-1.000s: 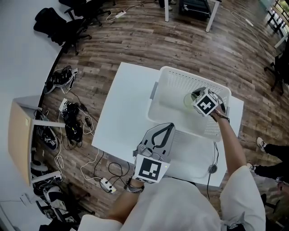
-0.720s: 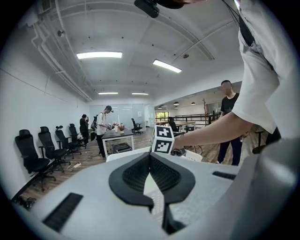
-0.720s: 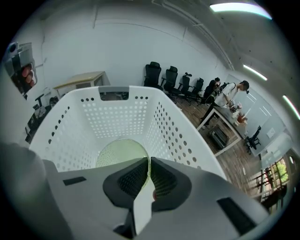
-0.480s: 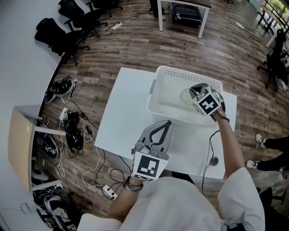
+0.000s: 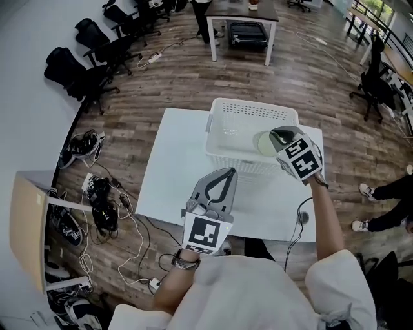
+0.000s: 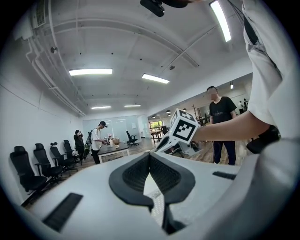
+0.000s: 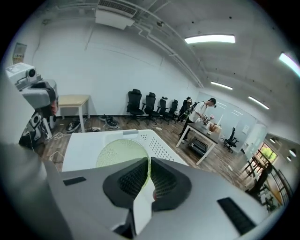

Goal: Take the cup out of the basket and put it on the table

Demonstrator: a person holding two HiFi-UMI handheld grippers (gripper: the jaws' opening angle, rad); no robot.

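A pale green see-through cup [image 5: 263, 143] hangs over the right side of the white perforated basket [image 5: 242, 116], which stands at the far end of the white table [image 5: 174, 167]. My right gripper [image 5: 275, 137] is shut on the cup's rim. In the right gripper view the cup [image 7: 117, 152] shows as a green disc before the right gripper [image 7: 149, 164], with the basket [image 7: 157, 140] beneath it. My left gripper [image 5: 230, 173] hovers over the table's near middle, shut and holding nothing. The left gripper [image 6: 150, 157] has its jaws pressed together in its own view.
A black cable with a round plug [image 5: 302, 218] lies at the table's near right edge. Shoes and cables [image 5: 103, 193] litter the floor at left, beside a wooden side table [image 5: 26, 213]. Office chairs [image 5: 77, 71] and a desk [image 5: 242, 16] stand farther off. People [image 6: 221, 117] stand in the room.
My right gripper has risen with the cup and drawn toward the basket's near right rim. The left gripper holds about the same place. The head camera has tilted up.
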